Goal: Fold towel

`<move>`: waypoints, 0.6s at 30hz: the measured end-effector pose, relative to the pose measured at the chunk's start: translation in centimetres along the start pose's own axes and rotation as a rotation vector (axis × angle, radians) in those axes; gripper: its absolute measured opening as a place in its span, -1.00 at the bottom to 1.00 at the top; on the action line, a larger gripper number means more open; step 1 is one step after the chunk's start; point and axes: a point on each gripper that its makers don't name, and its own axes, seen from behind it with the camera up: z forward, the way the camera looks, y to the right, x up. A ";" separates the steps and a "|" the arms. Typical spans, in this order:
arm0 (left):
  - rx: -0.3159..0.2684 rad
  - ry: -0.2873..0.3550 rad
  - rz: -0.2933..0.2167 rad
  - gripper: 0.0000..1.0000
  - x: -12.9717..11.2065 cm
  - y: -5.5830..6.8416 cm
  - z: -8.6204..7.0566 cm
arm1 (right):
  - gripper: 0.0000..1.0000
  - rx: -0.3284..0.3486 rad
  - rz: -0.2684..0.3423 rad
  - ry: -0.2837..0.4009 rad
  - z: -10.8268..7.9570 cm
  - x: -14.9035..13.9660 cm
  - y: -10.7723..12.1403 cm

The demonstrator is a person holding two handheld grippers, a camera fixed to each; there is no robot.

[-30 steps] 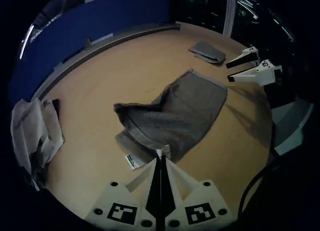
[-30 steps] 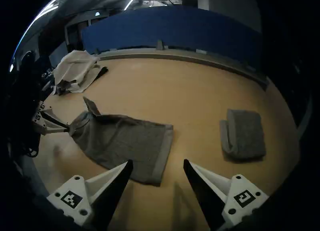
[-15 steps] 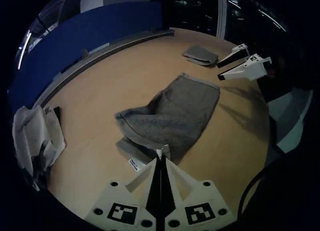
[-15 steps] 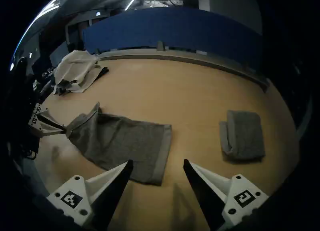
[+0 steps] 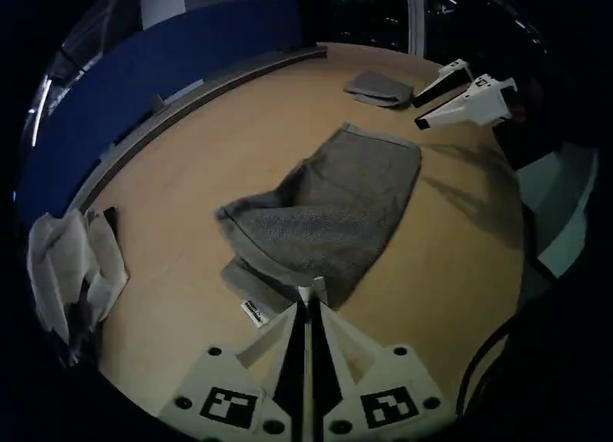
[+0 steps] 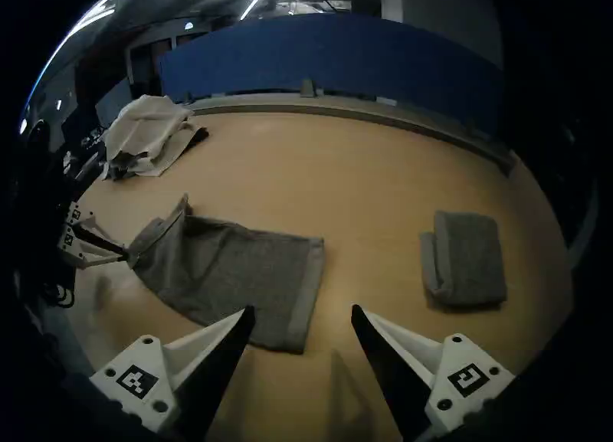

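A blue partition (image 6: 337, 59) runs along the wooden table's (image 6: 368, 181) far edge. A heap of white cloth (image 6: 145, 135) lies near one end of that partition.

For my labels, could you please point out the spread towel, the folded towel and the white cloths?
Spread towel (image 6: 230, 277): right gripper view, flat middle.
Folded towel (image 6: 469, 254): right gripper view, top face.
White cloths (image 6: 145, 128): right gripper view, top fold.

Two towels (spread towel (image 5: 337, 204), folded towel (image 6: 469, 254)), one cloth heap (image 6: 145, 132), two grippers (image 5: 310, 291) (image 6: 301, 310).

White left hand-held gripper (image 5: 309, 295) and right hand-held gripper (image 6: 301, 309) bear square markers (image 6: 136, 382).
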 end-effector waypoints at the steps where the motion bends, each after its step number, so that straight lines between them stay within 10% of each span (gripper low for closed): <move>1: -0.006 0.001 -0.007 -0.47 0.1 0.1 -0.1 | 0.97 0.000 0.000 0.000 0.0 0.0 0.0; 6: -0.025 0.003 -0.028 0.40 0.5 0.5 -0.4 | 0.97 0.000 0.000 -0.001 0.1 -0.1 -0.1; 18: -0.074 -0.029 -0.093 0.36 0.8 1.2 0.7 | 0.97 0.001 -0.005 -0.002 0.2 -0.2 -0.4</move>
